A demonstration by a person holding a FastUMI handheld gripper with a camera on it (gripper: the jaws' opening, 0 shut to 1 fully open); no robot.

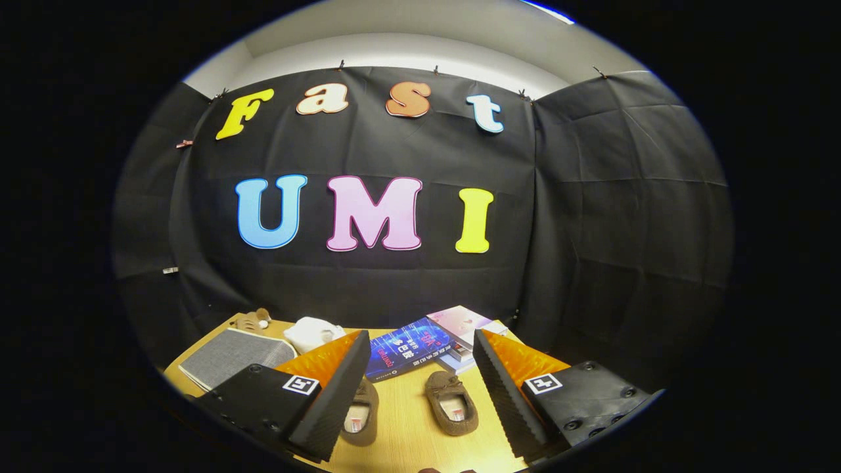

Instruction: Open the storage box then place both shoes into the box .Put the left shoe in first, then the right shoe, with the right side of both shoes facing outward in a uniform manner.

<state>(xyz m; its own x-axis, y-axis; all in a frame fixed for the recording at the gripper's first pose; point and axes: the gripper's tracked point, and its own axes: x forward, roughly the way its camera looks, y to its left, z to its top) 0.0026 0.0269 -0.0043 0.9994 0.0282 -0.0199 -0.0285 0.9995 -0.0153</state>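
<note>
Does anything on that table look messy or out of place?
Nothing spilled or broken. The two brown shoes sit side by side between the open tongs. Beyond them, the books lie in a loose, skewed pile, and the grey box is still shut.

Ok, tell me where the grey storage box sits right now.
In the gripper view, the grey storage box lies closed on the wooden table, beside the open tool, with the white cloth just behind it.

Gripper point(420, 387) fingers spread apart, empty, above two brown shoes point(451, 402) on table point(407, 433); storage box point(230, 358), apparently closed, beside.
</note>
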